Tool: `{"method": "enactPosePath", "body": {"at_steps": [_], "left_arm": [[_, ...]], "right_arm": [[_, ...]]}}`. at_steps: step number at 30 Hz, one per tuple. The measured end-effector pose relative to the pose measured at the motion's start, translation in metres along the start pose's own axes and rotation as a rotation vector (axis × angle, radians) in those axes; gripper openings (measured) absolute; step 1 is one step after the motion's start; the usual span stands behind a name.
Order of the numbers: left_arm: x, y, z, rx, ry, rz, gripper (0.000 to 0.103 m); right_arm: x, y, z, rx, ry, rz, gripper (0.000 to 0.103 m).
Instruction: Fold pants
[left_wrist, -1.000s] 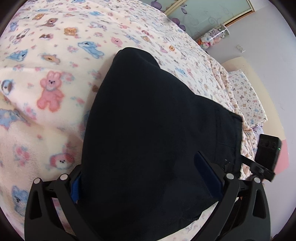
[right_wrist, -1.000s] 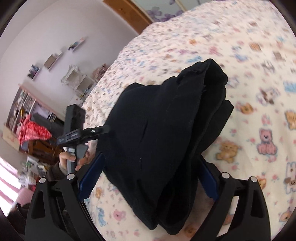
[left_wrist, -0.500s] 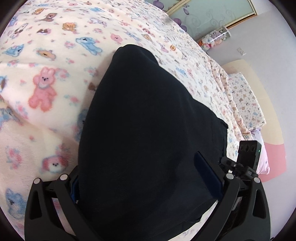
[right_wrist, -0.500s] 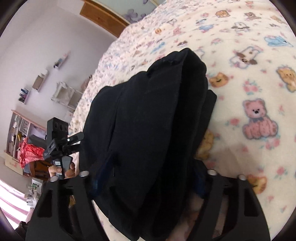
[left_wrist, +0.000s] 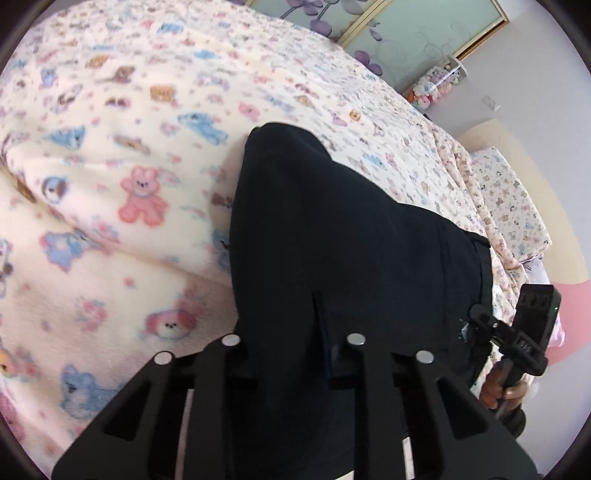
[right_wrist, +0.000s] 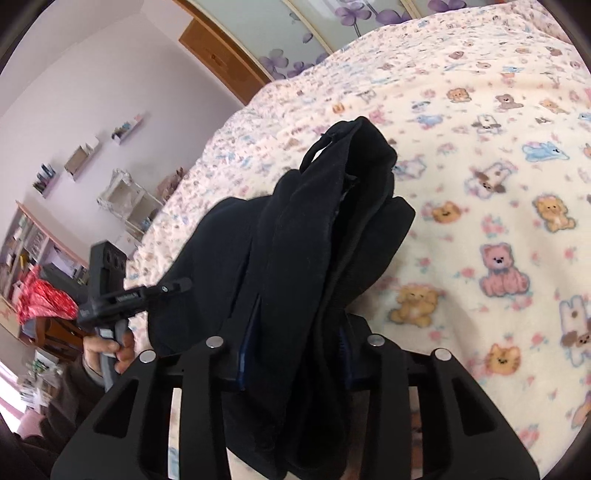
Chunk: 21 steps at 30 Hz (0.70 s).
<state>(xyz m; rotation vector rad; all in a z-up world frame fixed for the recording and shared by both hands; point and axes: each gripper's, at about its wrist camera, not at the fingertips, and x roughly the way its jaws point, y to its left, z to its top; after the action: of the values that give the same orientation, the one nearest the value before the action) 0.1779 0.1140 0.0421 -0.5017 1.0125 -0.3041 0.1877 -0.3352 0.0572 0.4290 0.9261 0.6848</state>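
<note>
My left gripper (left_wrist: 291, 354) is closing, the black, soft, folded pants (left_wrist: 343, 236) between its jaws and the fabric bunched there. My right gripper (right_wrist: 295, 350) is closing too, with the thick stacked layers of the same pants (right_wrist: 314, 236) filling the gap. The pants lie on the bed, on a cream fleece blanket printed with pastel teddy bears and bunnies (left_wrist: 110, 221). Each view shows my other hand (right_wrist: 107, 347) gripping its handle beside the bed's edge.
</note>
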Motion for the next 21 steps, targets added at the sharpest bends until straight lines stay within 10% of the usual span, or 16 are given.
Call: {"method": "enactPosePath", "body": {"at_steps": [21], "left_arm": [[-0.024, -0.057, 0.008, 0.061, -0.061, -0.056, 0.011]], "right_arm": [[-0.030, -0.029, 0.023, 0.173, -0.101, 0.162, 0.030]]}}
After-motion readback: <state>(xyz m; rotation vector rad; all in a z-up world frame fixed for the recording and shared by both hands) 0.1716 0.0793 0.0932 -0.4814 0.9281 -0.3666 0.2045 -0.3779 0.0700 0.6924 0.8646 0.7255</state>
